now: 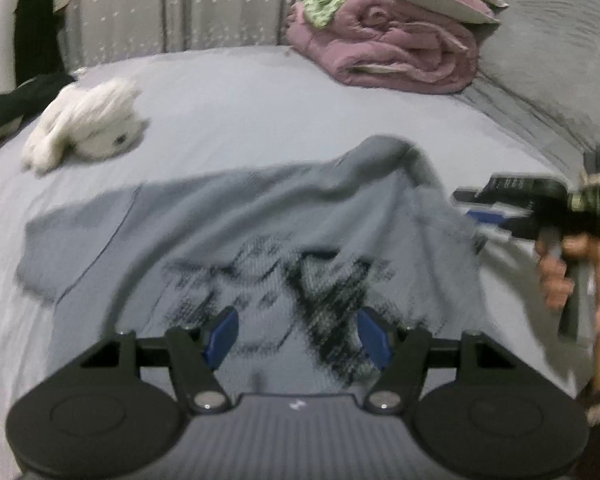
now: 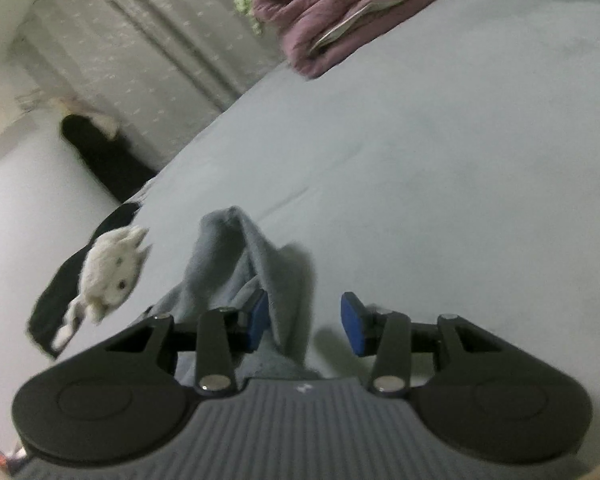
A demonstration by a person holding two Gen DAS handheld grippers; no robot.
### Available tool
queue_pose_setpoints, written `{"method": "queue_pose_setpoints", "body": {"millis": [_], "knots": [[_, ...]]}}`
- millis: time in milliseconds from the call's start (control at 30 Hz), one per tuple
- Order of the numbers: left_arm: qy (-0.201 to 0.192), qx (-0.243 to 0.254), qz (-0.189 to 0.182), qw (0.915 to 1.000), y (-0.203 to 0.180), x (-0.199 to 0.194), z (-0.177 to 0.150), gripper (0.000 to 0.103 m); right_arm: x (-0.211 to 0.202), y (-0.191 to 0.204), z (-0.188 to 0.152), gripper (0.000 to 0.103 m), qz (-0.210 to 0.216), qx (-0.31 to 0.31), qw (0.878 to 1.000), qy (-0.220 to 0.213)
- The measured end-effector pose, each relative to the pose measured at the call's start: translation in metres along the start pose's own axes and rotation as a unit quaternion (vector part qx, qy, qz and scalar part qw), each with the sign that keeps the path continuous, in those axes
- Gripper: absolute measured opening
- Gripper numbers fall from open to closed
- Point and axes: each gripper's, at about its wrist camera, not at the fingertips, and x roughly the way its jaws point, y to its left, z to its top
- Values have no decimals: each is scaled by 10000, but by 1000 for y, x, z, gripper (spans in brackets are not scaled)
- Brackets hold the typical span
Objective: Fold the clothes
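Note:
A grey T-shirt (image 1: 228,232) with a black print lies spread on the bed, one sleeve out to the left and its right side rumpled into a raised fold. My left gripper (image 1: 298,334) is open and empty, hovering over the printed chest. My right gripper (image 2: 306,324) is open; a raised peak of the shirt (image 2: 240,256) stands just past its left blue pad (image 2: 258,320), touching or beside it, not pinched. The right gripper also shows in the left wrist view (image 1: 532,208), held at the shirt's right edge.
A light grey bed sheet (image 1: 260,112) covers the mattress. A white plush toy (image 1: 88,124) lies at the left with a black garment (image 1: 16,100) beyond it. A rolled mauve blanket (image 1: 392,44) with a green patterned cloth on top sits at the back. A curtain hangs behind.

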Motion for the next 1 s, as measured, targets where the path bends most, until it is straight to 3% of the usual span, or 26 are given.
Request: {"method": "queue_pose_setpoints", "body": {"millis": [133,367,500,633,733,767,800,867,1000], "knots": [[23,-87,-274,9996,-27,27,35,67,7,-7,0,43,315,98,9993,154],[-107,119,-743,9971,-83,82,88,65,-13,-6,4,42,390,-575,9965,464],[192,345,-955,9946,-114,121,104,57,-11,-2,-2,42,357,-1011,9924,607],[596,580,-877,9927,-138,154,106,56,-6,3,-7,42,324,-1310,9885,679],[637,745,-629,9932,-149,170,104,55,-4,3,-7,43,374,-1288,9886,683],[614,788,-561,9934,-151,174,104,46,-4,3,-7,43,391,-1282,9886,690],[586,784,-547,9937,-151,176,104,27,-4,3,-7,43,407,-1275,9885,697],[552,671,-562,9946,-150,179,104,8,-3,3,-7,43,439,-1263,9885,710],[434,210,-808,9956,-129,166,104,6,-2,3,-7,43,504,-1237,9883,737]]}}
